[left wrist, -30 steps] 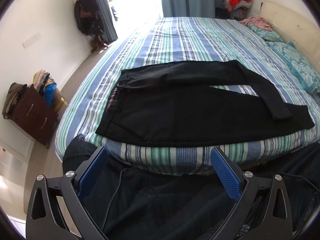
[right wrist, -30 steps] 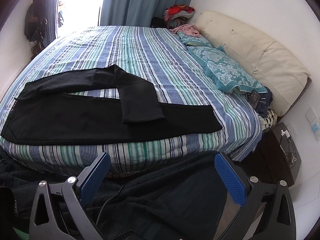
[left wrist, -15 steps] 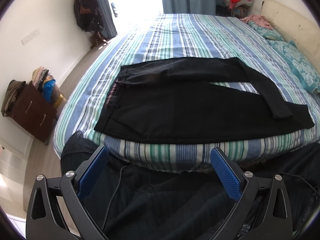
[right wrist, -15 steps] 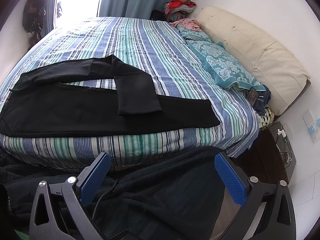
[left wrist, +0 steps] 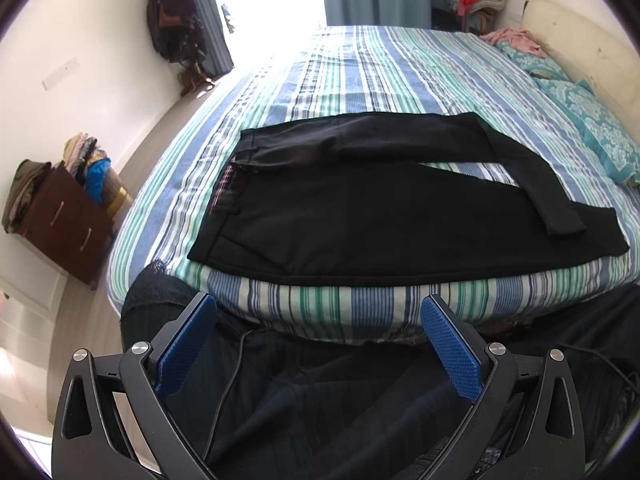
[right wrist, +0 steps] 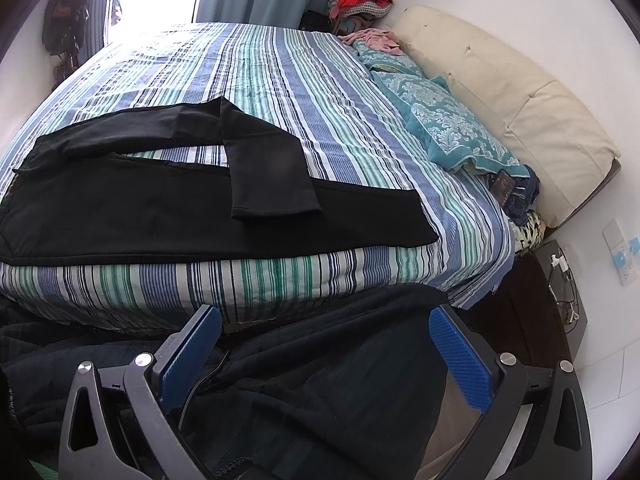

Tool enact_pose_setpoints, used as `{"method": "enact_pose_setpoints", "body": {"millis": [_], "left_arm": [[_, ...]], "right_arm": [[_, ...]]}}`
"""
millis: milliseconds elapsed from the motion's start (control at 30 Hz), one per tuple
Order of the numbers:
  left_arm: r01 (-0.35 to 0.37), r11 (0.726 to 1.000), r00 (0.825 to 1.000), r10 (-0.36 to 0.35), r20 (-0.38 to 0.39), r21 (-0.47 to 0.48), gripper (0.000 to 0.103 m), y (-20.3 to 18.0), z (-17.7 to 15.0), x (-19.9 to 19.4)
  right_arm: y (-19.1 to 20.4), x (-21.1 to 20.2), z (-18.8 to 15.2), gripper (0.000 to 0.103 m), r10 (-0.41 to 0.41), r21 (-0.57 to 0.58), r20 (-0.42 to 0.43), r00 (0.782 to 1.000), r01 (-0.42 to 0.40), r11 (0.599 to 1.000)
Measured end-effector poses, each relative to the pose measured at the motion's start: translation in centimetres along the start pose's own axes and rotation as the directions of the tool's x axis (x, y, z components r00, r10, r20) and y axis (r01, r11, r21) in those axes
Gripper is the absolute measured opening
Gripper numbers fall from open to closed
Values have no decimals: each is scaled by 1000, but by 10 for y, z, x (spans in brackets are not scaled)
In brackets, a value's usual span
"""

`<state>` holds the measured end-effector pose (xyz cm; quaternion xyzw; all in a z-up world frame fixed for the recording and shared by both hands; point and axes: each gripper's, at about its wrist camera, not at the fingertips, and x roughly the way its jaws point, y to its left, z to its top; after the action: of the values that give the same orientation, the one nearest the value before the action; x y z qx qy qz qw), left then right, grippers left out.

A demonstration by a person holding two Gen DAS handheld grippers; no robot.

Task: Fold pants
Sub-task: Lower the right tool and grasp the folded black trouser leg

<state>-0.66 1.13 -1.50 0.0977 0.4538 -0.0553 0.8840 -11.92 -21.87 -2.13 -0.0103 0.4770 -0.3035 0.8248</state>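
Black pants lie flat across the near edge of the striped bed, ahead of and above both sets of jaws. Waistband toward the left, with a patterned lining showing at its open edge. Near leg runs straight along the mattress edge to the right. Far leg is bent back on itself, its cuff resting on top of the near leg.

Left gripper: jaws released, spread wide, nothing between the blue pads; well short of the pants, held below the mattress side. Right gripper: same, jaws released and empty, apart from the cloth.

Dark fabric and a thin cable fill the space under both grippers.

Beyond the pants to the right: teal patterned pillow, cream headboard. Left of the left jaws: brown drawer cabinet piled with clothes.
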Motion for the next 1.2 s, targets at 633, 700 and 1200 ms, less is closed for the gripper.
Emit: {"method": "enact_pose_setpoints", "body": {"millis": [633, 700, 1200], "left_arm": [[-3, 1000, 1000, 3, -12, 2, 102, -2, -1, 2], [-3, 1000, 1000, 3, -11, 2, 102, -2, -1, 2], [1, 1000, 1000, 0, -27, 19, 102, -3, 1, 7]], "right_arm": [[1, 6, -1, 103, -5, 1, -23, 1000, 5, 1000], [1, 7, -1, 103, -6, 1, -27, 1000, 6, 1000], [-48, -2, 18, 103, 296, 6, 343, 891, -318, 948]]}}
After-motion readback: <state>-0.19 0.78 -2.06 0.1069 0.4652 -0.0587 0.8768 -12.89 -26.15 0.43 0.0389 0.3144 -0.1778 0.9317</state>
